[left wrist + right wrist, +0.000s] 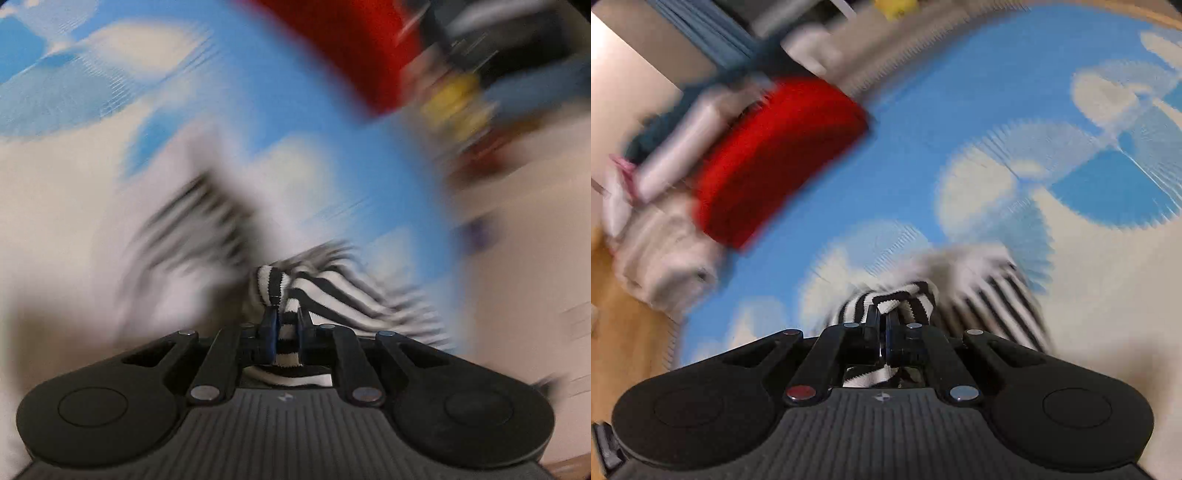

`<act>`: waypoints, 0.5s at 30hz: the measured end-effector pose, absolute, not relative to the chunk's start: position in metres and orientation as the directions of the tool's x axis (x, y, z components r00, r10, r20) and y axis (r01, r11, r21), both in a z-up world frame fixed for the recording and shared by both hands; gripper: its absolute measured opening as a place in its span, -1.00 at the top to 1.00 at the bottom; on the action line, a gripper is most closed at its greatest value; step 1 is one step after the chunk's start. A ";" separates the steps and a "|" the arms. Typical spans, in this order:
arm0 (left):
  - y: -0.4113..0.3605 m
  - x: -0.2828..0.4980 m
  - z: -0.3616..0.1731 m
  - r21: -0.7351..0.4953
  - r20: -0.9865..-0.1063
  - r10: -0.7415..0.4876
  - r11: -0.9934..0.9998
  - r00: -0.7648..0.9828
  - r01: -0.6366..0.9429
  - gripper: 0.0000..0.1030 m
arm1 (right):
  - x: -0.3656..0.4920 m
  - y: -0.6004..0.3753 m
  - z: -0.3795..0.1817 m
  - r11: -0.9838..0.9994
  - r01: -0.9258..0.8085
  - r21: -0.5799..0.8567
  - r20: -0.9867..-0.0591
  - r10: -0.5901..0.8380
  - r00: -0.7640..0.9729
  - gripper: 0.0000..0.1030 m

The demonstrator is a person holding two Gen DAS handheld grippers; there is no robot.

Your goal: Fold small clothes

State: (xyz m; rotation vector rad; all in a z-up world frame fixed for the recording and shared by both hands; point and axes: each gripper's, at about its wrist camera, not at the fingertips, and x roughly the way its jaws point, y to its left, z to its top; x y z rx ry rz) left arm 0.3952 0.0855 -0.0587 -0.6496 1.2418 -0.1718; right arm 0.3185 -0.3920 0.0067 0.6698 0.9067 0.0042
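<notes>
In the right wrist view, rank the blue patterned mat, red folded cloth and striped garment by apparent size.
1. blue patterned mat
2. red folded cloth
3. striped garment, though blur and the right claw hide part, so second and third are unsure.

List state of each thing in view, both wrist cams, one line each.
left gripper: shut on striped garment
right gripper: shut on striped garment
striped garment: bunched, pinched by both grippers, blurred
red cloth: lying on the mat, looks folded, blurred
mat: spread flat
white cloth: heaped at the mat's edge, blurred
</notes>
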 end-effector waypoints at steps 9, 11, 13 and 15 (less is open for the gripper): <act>0.083 0.385 -0.036 -0.422 -0.843 -0.293 0.880 0.452 -0.216 0.58 | 0.312 -0.383 -0.032 0.891 0.352 0.288 -0.909 0.140 0.392 0.82; 0.066 0.385 -0.028 -0.495 -0.791 -0.398 0.863 0.465 -0.103 0.58 | 0.307 -0.378 -0.010 0.912 0.295 0.285 -0.863 0.110 0.494 0.81; 0.045 0.386 -0.033 -0.517 -0.786 -0.466 0.856 0.407 -0.019 0.52 | 0.308 -0.370 0.006 0.928 0.192 0.318 -0.809 0.159 0.566 0.73; 0.030 0.382 -0.047 -0.481 -0.823 -0.461 0.876 0.332 0.023 0.52 | 0.311 -0.361 0.003 0.919 0.096 0.383 -0.794 0.275 0.542 0.55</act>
